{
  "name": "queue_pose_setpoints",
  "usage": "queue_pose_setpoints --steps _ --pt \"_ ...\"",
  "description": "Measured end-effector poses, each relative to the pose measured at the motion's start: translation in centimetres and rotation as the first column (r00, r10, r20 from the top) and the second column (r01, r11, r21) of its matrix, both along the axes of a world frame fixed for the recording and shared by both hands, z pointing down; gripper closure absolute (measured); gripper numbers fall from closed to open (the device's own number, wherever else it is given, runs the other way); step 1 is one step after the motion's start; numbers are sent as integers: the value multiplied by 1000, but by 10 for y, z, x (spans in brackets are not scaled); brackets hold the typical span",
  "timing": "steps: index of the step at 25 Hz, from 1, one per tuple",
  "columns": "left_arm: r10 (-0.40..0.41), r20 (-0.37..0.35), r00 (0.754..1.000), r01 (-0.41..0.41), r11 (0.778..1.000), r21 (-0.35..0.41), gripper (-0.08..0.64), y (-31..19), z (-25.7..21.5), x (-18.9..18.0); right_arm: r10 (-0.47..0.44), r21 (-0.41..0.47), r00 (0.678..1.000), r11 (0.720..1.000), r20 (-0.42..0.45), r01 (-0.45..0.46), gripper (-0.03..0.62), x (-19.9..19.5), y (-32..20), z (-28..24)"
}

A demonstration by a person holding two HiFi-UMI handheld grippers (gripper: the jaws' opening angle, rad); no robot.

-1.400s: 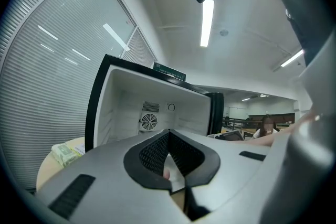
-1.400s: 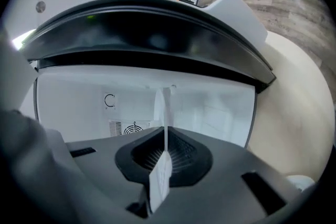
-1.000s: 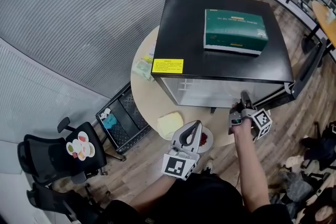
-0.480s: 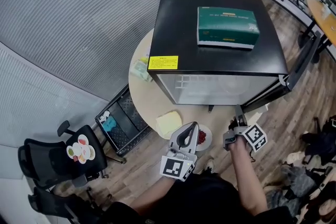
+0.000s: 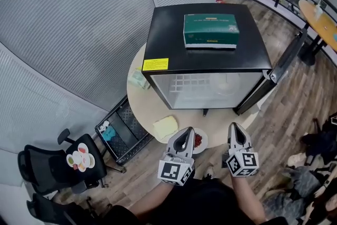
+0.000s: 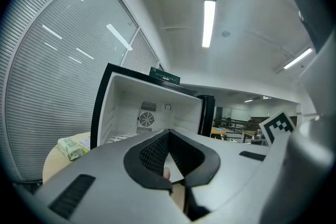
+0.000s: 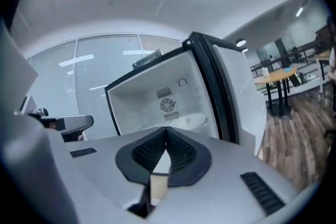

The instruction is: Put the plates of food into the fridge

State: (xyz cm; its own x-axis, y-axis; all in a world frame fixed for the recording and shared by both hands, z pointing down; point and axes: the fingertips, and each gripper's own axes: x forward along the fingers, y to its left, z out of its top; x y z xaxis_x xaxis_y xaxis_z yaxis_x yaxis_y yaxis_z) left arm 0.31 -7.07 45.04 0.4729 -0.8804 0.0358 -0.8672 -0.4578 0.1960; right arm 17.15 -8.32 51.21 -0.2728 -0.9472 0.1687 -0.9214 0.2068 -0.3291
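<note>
A round table (image 5: 143,107) stands on a wood floor (image 5: 287,113) beside grey blinds (image 5: 79,34). One black fridge (image 5: 168,34) on it is open, with one green box (image 5: 210,30) on top. One white plate (image 5: 201,141) of red food sits at the table's near edge, just beside the left gripper (image 5: 185,131). Both the left gripper and the right gripper (image 5: 234,128) have their jaws pressed together and hold nothing.
</note>
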Motion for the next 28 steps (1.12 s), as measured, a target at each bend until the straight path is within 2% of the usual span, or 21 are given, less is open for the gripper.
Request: queue_pose_setpoints --steps 2,4,6,9,14,17,20,24,28 --pt "-16 4 1000 16 1000 2 555 8 -3 1 -17 56 998 998 -68 20 584 1 13 -19" --pt "-28 -6 1000 28 1000 -8 555 17 -2 2 -29 90 996 995 -87 37 584 2 28 -30" --pt "-33 -19 999 33 999 -18 555 25 -2 6 -33 96 996 995 -77 41 584 5 40 -33" --pt "-44 -14 999 45 999 12 555 39 -14 17 -51 90 996 994 -78 58 584 8 56 -31" --pt "-105 -18 994 106 994 39 555 72 -25 20 -106 108 991 988 -77 114 584 5 77 -34" --pt "-125 4 992 125 991 42 555 84 -27 13 -121 109 991 986 -58 126 584 -2 87 -36" --pt "-137 -7 990 138 989 56 555 91 -31 4 -136 116 989 983 -62 142 584 -11 93 -36" --pt "-121 -11 993 121 989 82 555 86 -34 -8 -130 138 989 981 -77 139 584 -26 87 -38" --pt "-113 -3 994 113 992 63 555 80 -29 -21 -125 131 990 982 -66 133 584 -41 87 -36"
